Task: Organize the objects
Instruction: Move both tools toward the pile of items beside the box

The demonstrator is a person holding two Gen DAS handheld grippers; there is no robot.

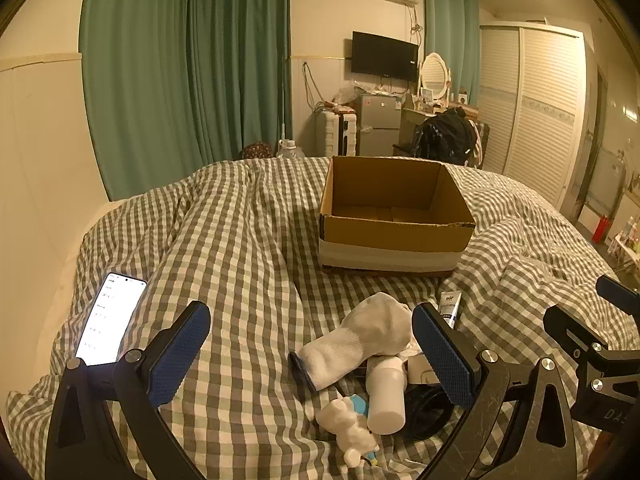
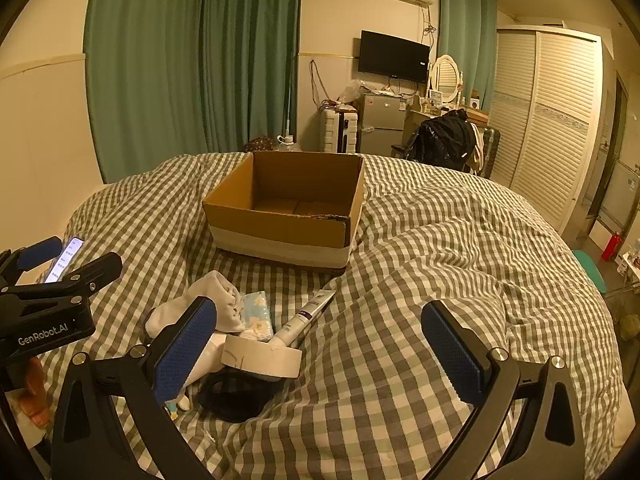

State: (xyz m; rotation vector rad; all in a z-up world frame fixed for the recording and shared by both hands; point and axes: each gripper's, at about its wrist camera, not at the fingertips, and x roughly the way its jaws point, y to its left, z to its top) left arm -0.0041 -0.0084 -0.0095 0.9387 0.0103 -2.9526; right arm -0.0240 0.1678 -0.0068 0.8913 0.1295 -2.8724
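An open, empty cardboard box (image 1: 394,216) (image 2: 288,216) stands on the checked bedspread. In front of it lies a small pile: a white sock (image 1: 360,340) (image 2: 216,300), a white bottle (image 1: 386,396), a small white figurine (image 1: 350,428), a roll of white tape (image 2: 262,356), a tube (image 2: 308,316) (image 1: 449,306), a tissue pack (image 2: 258,314) and a black ring-shaped object (image 2: 234,396). My left gripper (image 1: 312,354) is open and empty, its jaws standing either side of the pile. My right gripper (image 2: 320,354) is open and empty, just right of the pile.
A lit phone (image 1: 110,320) (image 2: 64,260) lies on the bed at the left. The bedspread (image 2: 460,280) is rumpled, with folds to the right. Curtains (image 1: 184,68), a wardrobe (image 1: 536,108) and a dresser with a fridge (image 1: 378,124) stand beyond the bed.
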